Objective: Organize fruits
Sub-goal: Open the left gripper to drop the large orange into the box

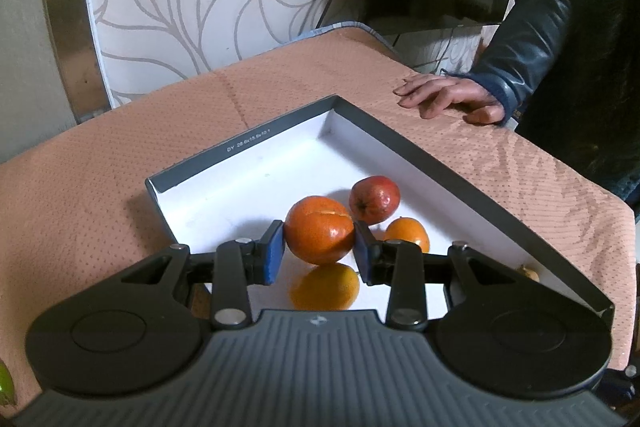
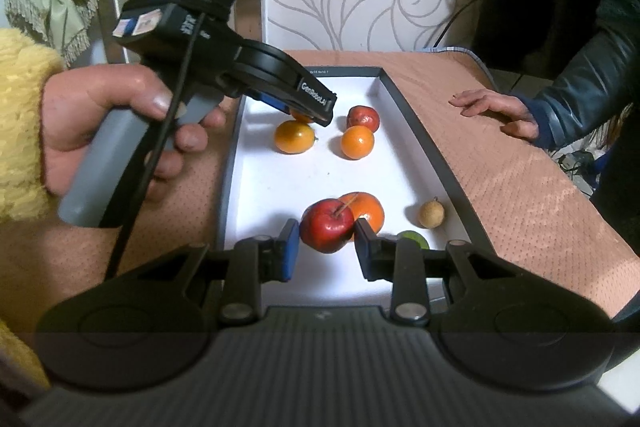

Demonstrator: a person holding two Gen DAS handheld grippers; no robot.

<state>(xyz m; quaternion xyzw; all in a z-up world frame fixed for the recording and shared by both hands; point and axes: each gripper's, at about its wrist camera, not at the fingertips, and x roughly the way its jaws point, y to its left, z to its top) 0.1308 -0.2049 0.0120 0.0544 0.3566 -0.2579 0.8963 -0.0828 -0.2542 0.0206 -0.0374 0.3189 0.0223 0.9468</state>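
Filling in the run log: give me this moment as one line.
left gripper: shut on orange | right gripper: shut on red apple | both over tray

Orange and red apple lifted above box.

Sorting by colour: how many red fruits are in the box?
2: near red fruit between jaws of the right gripper; far red fruit at the box's far end. None seems hidden.
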